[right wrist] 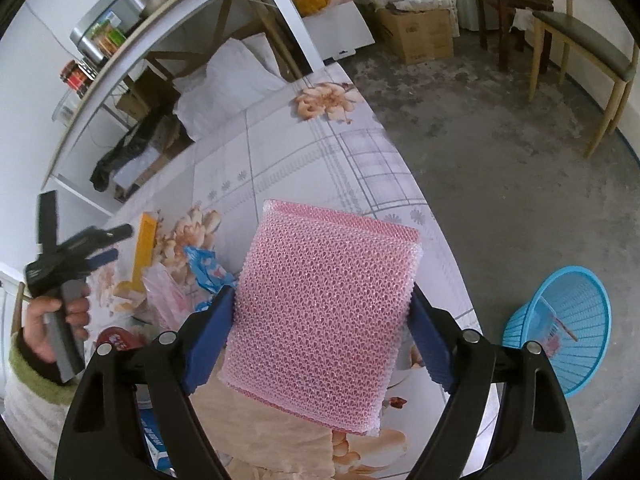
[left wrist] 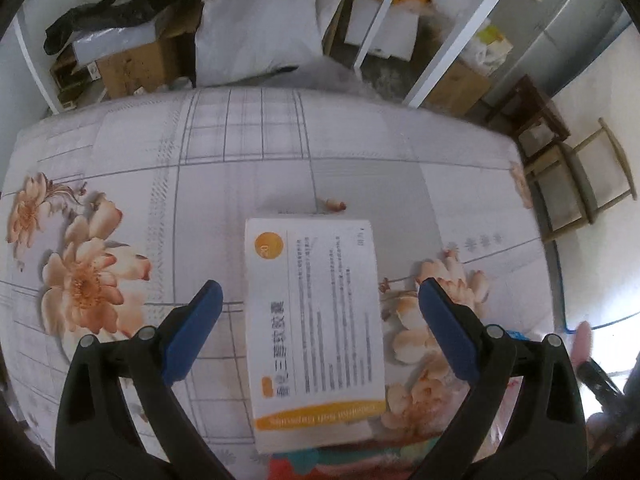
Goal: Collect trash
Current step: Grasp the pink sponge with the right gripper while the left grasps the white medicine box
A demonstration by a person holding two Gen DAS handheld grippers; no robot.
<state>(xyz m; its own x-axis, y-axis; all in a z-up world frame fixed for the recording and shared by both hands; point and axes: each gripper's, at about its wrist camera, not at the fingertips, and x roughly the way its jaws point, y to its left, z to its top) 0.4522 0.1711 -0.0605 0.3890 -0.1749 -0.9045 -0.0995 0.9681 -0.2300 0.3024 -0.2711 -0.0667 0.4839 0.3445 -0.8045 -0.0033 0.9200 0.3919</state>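
Observation:
My left gripper is open and hangs over a white and orange medicine box that lies flat on the flowered tablecloth. The box sits between the two blue pads, with a gap on each side. In the right wrist view that gripper is at the far left, held in a person's hand beside the box's yellow edge. My right gripper is shut on a pink bubble-wrap pouch, both pads pressing its sides, lifted above the table.
A blue mesh basket stands on the concrete floor right of the table, with a scrap inside. A blue wrapper, thin pink bag, red lid and beige paper lie near me. Chairs and cardboard boxes stand beyond.

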